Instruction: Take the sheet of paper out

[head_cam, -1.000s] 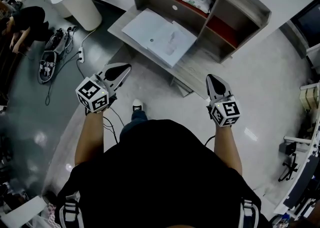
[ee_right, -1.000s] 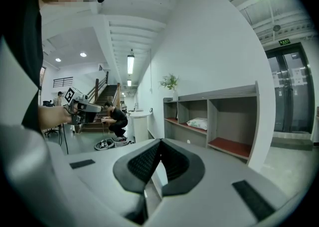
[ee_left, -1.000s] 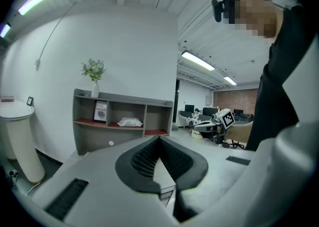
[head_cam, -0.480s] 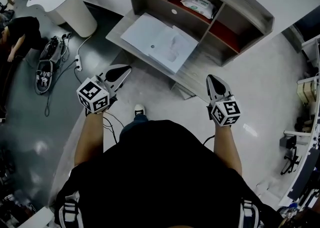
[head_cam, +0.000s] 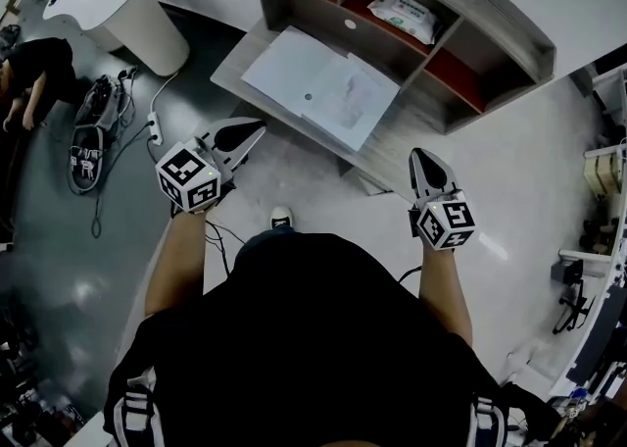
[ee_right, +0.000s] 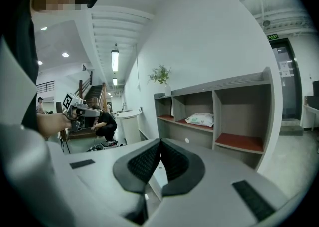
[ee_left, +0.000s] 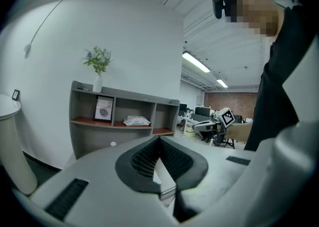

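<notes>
Two claws are showing in the head view. The left claw (head_cam: 250, 129) is sitting at 9 o'clock and the right claw (head_cam: 421, 155) at 3 o'clock, both well apart from the worktop (head_cam: 392, 141). In each gripper view, the left claw (ee_left: 159, 139) and the right claw (ee_right: 160, 144) are pinching fully together, with nothing gripped.

The sheet of paper (head_cam: 358, 97) is lying flat on the worktop at 12 o'clock, overlapping one second white sheet (head_cam: 289, 63) at its 9 o'clock. I cannot tell whether either is a folder.

The shelf unit (ee_left: 124, 102) is showing three compartments:
- one framed picture (ee_left: 103, 109)
- one wipes pack (ee_left: 136, 120)
- one vase of flowers (ee_left: 97, 69), standing on top

One person (head_cam: 34, 68) is crouching at 10 o'clock.
</notes>
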{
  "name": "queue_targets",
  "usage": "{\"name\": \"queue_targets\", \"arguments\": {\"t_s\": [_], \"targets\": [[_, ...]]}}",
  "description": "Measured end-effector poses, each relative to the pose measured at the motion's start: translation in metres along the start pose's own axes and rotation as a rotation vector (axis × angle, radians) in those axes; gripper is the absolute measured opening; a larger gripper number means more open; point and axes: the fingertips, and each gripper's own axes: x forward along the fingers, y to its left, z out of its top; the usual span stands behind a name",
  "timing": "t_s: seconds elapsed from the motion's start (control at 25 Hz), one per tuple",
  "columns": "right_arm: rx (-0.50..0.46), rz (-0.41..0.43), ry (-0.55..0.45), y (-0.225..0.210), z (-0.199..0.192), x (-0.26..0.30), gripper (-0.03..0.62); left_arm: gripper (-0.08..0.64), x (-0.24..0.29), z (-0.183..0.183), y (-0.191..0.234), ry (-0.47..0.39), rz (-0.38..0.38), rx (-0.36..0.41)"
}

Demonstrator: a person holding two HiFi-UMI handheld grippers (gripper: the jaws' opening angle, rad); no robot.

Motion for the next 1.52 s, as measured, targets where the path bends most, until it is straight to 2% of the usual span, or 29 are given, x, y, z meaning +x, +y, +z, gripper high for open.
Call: {"name": "queue_targets", "arguments": {"t_s": [0.44, 1.04, 1.52], "targets": [[0.018, -0.033, 0.004, 0.005, 0.015, 0.039, 0.012, 0.021, 0.009, 0.004, 0.049, 0.004, -0.056, -0.007], [0.040, -0.067, 0.012, 0.041, 0.032, 0.073, 0.014, 0.021, -0.011, 0.005, 0.100, 0.000, -0.116, -0.021], [0.057, -0.087, 0.006, 0.076, 0.037, 0.104, 0.014, 0.020, -0.030, -0.009, 0.133, 0.022, -0.165, -0.028]]}}
